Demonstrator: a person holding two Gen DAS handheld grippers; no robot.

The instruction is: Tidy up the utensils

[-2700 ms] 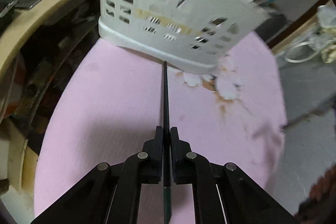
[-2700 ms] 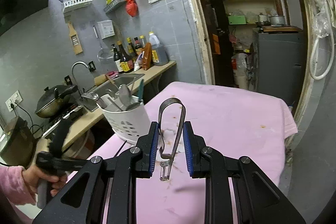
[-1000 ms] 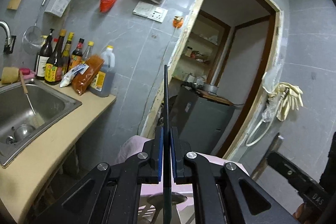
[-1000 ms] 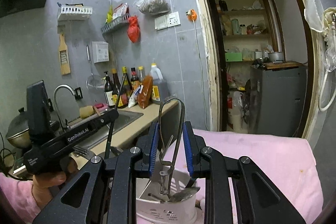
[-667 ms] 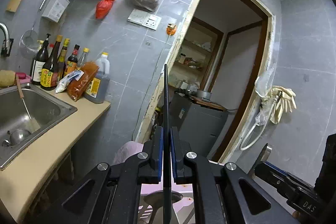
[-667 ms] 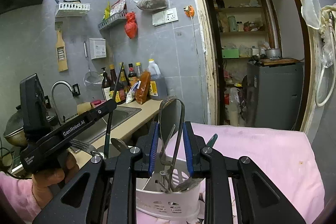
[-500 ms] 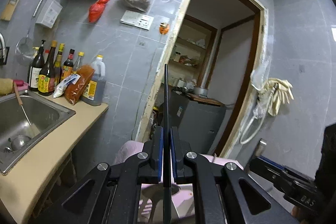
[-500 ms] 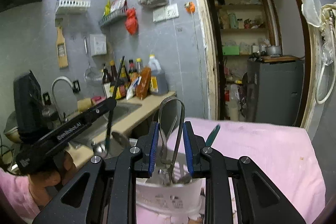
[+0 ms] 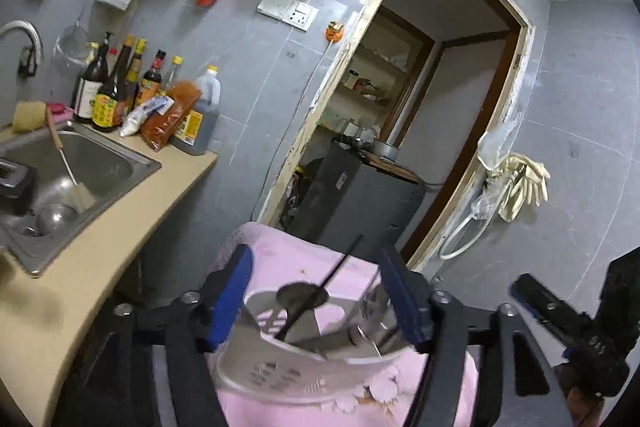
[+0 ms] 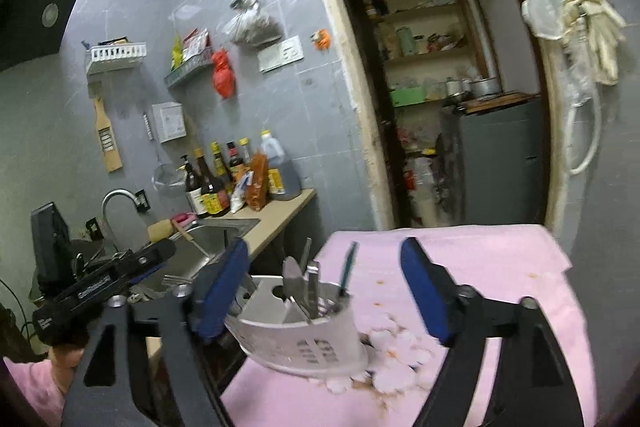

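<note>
A: Left hand-held gripper (image 9: 316, 297): jaws opening, nothing pressed between the blue pads. Black chopstick (image 9: 320, 289) leans in the white utensil caddy (image 9: 288, 375) just below and ahead.

B: Right hand-held gripper (image 10: 324, 287): jaws opening too, empty. Caddy stands between its fingers' line, on the pink-covered bench (image 10: 500, 267), holding metal utensils (image 10: 300, 283).
</note>
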